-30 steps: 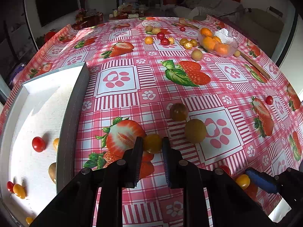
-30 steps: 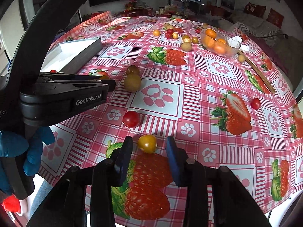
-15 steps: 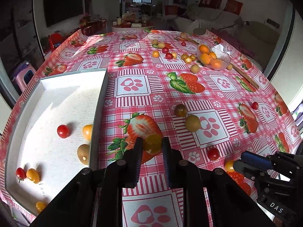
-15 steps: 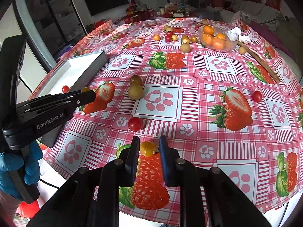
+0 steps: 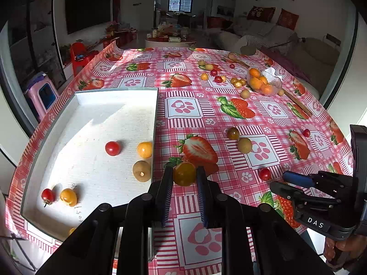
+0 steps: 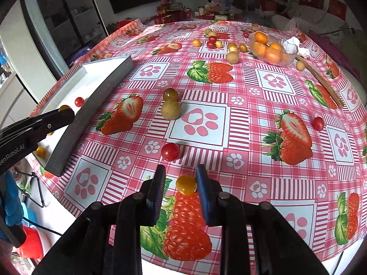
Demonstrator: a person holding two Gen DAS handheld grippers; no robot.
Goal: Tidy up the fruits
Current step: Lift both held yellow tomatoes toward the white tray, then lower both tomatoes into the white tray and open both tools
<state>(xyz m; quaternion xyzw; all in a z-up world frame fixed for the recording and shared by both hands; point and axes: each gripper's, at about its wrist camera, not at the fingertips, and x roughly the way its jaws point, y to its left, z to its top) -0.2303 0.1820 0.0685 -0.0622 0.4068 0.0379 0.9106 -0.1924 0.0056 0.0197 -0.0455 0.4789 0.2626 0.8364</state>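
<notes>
My left gripper (image 5: 183, 176) is shut on a yellow-orange tomato (image 5: 184, 173), held above the table just right of the white tray (image 5: 91, 119). The tray holds several small fruits, among them a red tomato (image 5: 112, 148), an orange one (image 5: 144, 149) and a brown fruit (image 5: 142, 171). My right gripper (image 6: 180, 180) holds a small yellow tomato (image 6: 186, 185) that touches its right finger, with a gap at the left finger. It shows at the right of the left wrist view (image 5: 289, 181).
Loose on the strawberry tablecloth: a red tomato (image 6: 170, 151), a tan fruit (image 6: 170, 111), a dark tomato (image 6: 170, 94), a red one (image 6: 318, 123). A glass bowl of oranges (image 6: 273, 50), chopsticks (image 6: 321, 81) and several small fruits lie at the far side.
My left gripper has lifted its tomato and drawn back toward the tray. My right gripper has closed in on the yellow tomato and raised it off the cloth.
</notes>
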